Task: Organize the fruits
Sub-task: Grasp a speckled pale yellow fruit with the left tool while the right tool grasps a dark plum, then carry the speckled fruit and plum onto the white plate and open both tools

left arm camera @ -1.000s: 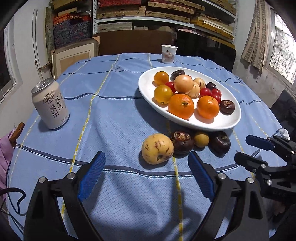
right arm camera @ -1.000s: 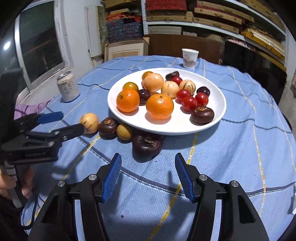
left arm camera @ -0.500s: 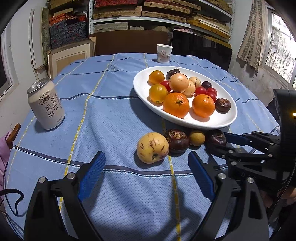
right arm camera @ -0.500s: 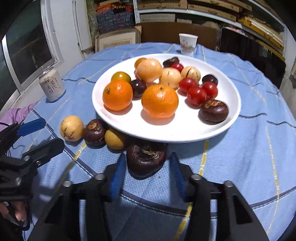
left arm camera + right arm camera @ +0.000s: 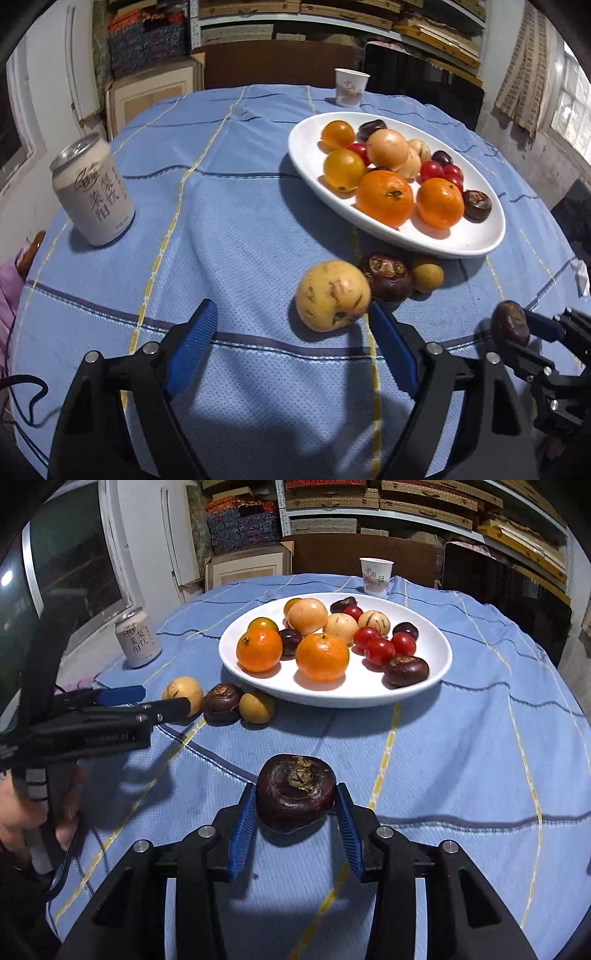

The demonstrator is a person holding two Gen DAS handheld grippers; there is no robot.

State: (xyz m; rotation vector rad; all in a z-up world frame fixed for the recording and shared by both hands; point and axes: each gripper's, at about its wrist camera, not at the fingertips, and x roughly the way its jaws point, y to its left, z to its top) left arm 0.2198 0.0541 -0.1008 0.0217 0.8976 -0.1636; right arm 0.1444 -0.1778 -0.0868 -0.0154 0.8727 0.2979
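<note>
Currently, a dark brown water chestnut (image 5: 296,791) is clamped between the blue pads of the right tongs (image 5: 295,812) and is held clear of the blue cloth-covered worktop (image 5: 461,746), well apart from the white oval plate (image 5: 439,664). In the left wrist view the same water chestnut (image 5: 509,323) is seen at the tip of the right tongs (image 5: 517,328), low at the right edge.

The left tongs (image 5: 291,332) are spread apart with nothing between them, and a pale yellow speckled fruit (image 5: 332,295) lies just ahead of the right-hand pad; whether it is touched cannot be told. Beside that fruit a 2nd water chestnut (image 5: 387,276) and a small yellow-brown round fruit (image 5: 427,274) are lined up on the cloth, just beside the near rim of the plate (image 5: 306,147).

On the plate 2 mandarins (image 5: 322,656), cherry tomatoes (image 5: 378,650), peach-coloured fruits (image 5: 307,616) and another water chestnut (image 5: 406,670) are gathered. A beverage can (image 5: 94,192) stands upright to the left, and a paper cup (image 5: 376,576) stands beyond the plate.
</note>
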